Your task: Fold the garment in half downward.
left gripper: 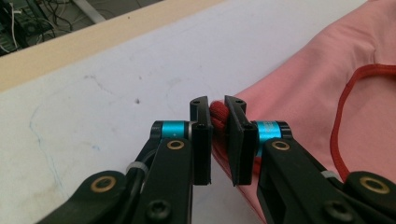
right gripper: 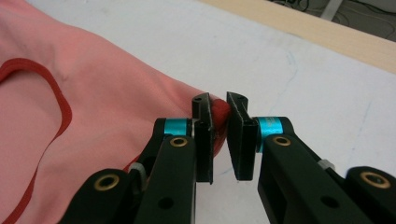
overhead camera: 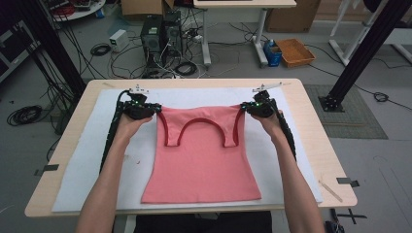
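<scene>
**Gripping a pink top at both shoulders**

Lying spread on the white mat (overhead camera: 82,160), the pink top (overhead camera: 201,165) has its hem toward the person and its red-trimmed neckline toward the mat's far edge. The left gripper (overhead camera: 156,109) meets the top at its far left corner, and the right gripper (overhead camera: 243,108) meets it at the far right corner, so the garment stretches between the two. In the left gripper view, the left gripper (left gripper: 218,122) is clamped on a bunched fold of red trim, with pink cloth running away to one side over the mat (left gripper: 116,88). In the right gripper view, the right gripper (right gripper: 219,122) is likewise clamped on a fold of the top (right gripper: 116,102), with bare mat (right gripper: 303,79) on the other side. The mat covers most of the table (overhead camera: 311,126).
</scene>
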Demonstrator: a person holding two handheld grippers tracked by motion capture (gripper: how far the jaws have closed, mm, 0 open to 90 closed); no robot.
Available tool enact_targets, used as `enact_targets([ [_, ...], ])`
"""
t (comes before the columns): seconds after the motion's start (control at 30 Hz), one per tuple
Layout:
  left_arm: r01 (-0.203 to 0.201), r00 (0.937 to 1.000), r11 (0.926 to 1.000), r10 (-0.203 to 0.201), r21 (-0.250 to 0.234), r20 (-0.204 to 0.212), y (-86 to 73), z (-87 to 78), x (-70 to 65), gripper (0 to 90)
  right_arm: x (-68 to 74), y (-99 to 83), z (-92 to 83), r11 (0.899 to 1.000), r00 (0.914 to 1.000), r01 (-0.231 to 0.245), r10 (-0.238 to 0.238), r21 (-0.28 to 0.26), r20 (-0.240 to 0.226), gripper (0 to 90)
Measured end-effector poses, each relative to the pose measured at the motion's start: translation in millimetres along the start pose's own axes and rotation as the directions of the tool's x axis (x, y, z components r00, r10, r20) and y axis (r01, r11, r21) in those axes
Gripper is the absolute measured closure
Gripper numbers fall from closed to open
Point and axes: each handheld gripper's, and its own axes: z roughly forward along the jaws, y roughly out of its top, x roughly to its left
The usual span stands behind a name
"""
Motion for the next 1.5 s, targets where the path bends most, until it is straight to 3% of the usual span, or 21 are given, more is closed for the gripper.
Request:
enact_targets([
  [0.03, 0.003, 1.0, 0.9998, -0.003, -0.021, -0.001, 2.2, 0.7, -0.1, 81.2, -2.3, 0.4, -0.7, 1.0, 0.9999, -0.013, 0.013, -0.004, 0.0, 82.0],
  [0.1, 0.013, 0.9999, 0.9998, -0.013, -0.018, 0.001, 6.6, 2.4, 0.9, 81.2, -4.5, 5.7, -2.3, 1.0, 0.9999, -0.011, 0.011, 0.016, 0.006, 82.0],
  [0.23, 0.019, 0.9996, 0.9996, -0.019, -0.023, -0.019, 13.8, 5.4, 4.9, 81.2, -7.4, 18.7, -5.2, 1.0, 0.9999, 0.0, 0.0, -0.017, 0.012, 81.9],
  [0.27, 0.019, 0.9996, 0.9994, -0.019, -0.029, -0.023, 16.3, 5.1, 6.8, 81.2, -9.0, 21.5, -4.9, 1.0, 0.9999, -0.007, 0.007, -0.001, 0.015, 81.9],
  [0.37, 0.041, 0.9991, 0.9977, -0.041, -0.054, -0.012, 20.8, 2.4, 11.6, 81.1, -9.1, 30.7, -6.1, 1.0, 0.9991, 0.025, -0.025, -0.001, 0.035, 81.9],
  [0.47, 0.038, 0.9992, 0.9977, -0.039, -0.057, -0.011, 20.3, 0.9, 12.6, 81.1, -8.9, 31.7, -5.6, 0.999, 0.9988, 0.034, -0.034, -0.014, 0.036, 81.8],
  [0.6, 0.03, 0.9995, 0.9988, -0.03, -0.038, -0.002, 14.6, 1.9, 11.1, 81.1, -9.2, 23.8, 0.4, 1.0, 0.9995, 0.021, -0.022, 0.019, 0.023, 81.8],
  [0.7, 0.037, 0.9993, 0.9993, -0.037, -0.01, 0.008, 9.1, 3.7, 11.6, 81.1, -4.3, 19.8, 1.3, 0.999, 0.9985, 0.047, -0.048, 0.022, 0.028, 81.8],
  [0.97, 0.027, 0.9983, 0.999, -0.025, -0.037, 0.052, -12.7, -4.5, 0.0, 81.0, 5.5, 4.2, -8.3, 0.998, 0.9983, 0.058, -0.058, 0.01, 0.005, 81.7],
  [1.23, -0.005, 0.9943, 0.9985, 0.01, -0.055, 0.107, -39.7, -18.9, -19.9, 80.9, 21.8, -27.6, -20.4, 0.997, 0.9963, 0.081, -0.081, 0.008, -0.029, 81.5],
  [1.5, -0.046, 0.9886, 0.9976, 0.052, -0.052, 0.141, -72.4, -36.1, -40.3, 80.9, 47.1, -63.2, -34.8, 0.989, 0.9905, 0.136, -0.135, 0.049, -0.026, 81.5],
])
